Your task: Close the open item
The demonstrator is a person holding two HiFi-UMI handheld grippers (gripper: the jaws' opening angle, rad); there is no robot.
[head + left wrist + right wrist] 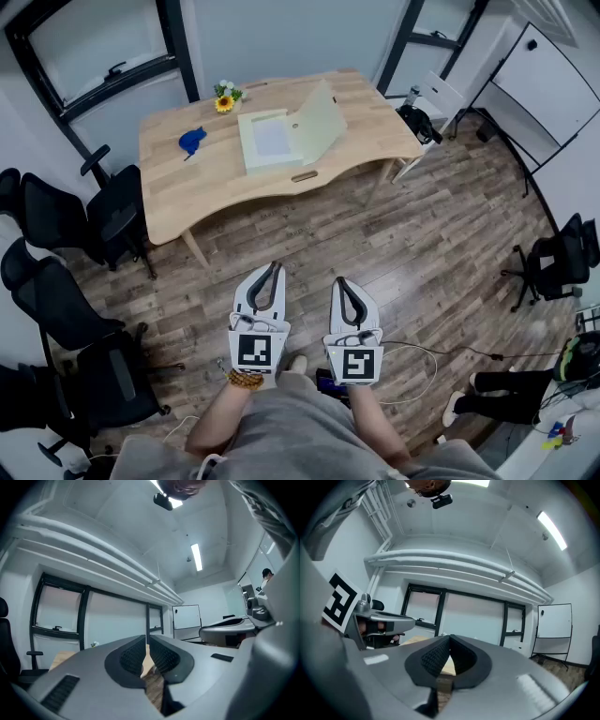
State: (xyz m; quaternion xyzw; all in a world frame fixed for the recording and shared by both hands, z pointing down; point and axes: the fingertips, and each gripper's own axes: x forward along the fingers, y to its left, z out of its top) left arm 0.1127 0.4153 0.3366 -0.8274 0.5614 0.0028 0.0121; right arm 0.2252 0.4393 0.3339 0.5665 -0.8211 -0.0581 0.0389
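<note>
Observation: the left gripper and the right gripper are held side by side close to the person's body, over the plank floor. Each gripper view shows its jaws pressed together with nothing between the pads. Neither tool carries anything.

Task item: a flat cream box rests on the wooden table, toward the table's middle. Its lid stands raised and tilted, hinged along the right edge of the base and leaning away to the right. The tray is exposed, so the item is open.

Governing relation: the box lies straight ahead of both grippers and well apart from them, with open floor and the table's near edge between. The hinge line runs roughly near-to-far as the person sees it (slightly slanted), so the lid has to swing leftward and down over the base.

Judgement: neither gripper is within reach, and an approach to the table comes first. The raised lid sits on the right gripper's side, which makes that gripper the more likely one to push it over. A blue object sits left of the box, clear of the lid's arc.
</note>
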